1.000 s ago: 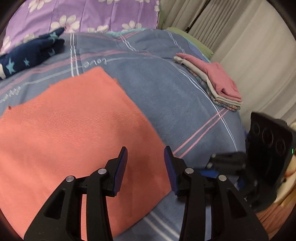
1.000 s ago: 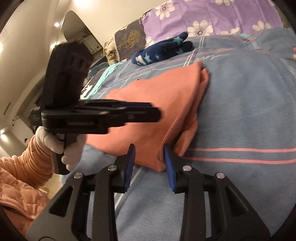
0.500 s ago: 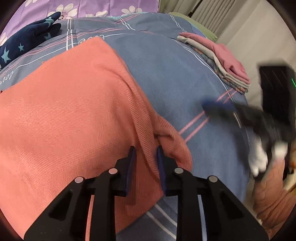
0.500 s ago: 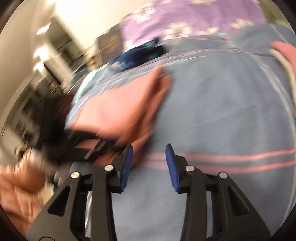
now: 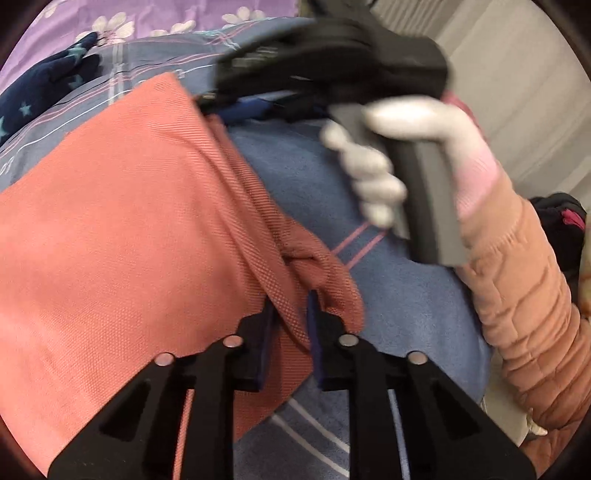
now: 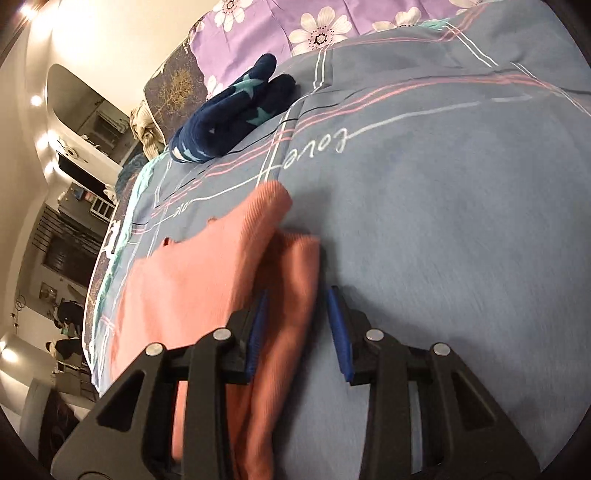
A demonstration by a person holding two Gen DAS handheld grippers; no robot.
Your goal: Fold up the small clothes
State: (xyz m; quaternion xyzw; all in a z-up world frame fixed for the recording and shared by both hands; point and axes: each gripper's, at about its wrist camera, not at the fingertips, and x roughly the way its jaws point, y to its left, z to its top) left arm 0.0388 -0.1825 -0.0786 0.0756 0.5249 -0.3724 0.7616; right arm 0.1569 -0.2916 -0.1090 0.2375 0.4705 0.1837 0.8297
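black hand-held gripper (image 5: 290, 325), blue pads, white glove (image 5: 413, 147), quilted salmon sleeve (image 5: 524, 295)

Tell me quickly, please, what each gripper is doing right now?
Left gripper: shut on a bunched edge of the salmon-orange knit cloth.
Right gripper: open, with the far corner of that cloth lying between its fingers, not yet pinched.

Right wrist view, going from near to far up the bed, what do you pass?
right gripper → salmon cloth → "love" lettering on the blue bedspread → navy star-patterned garment → purple floral bedding
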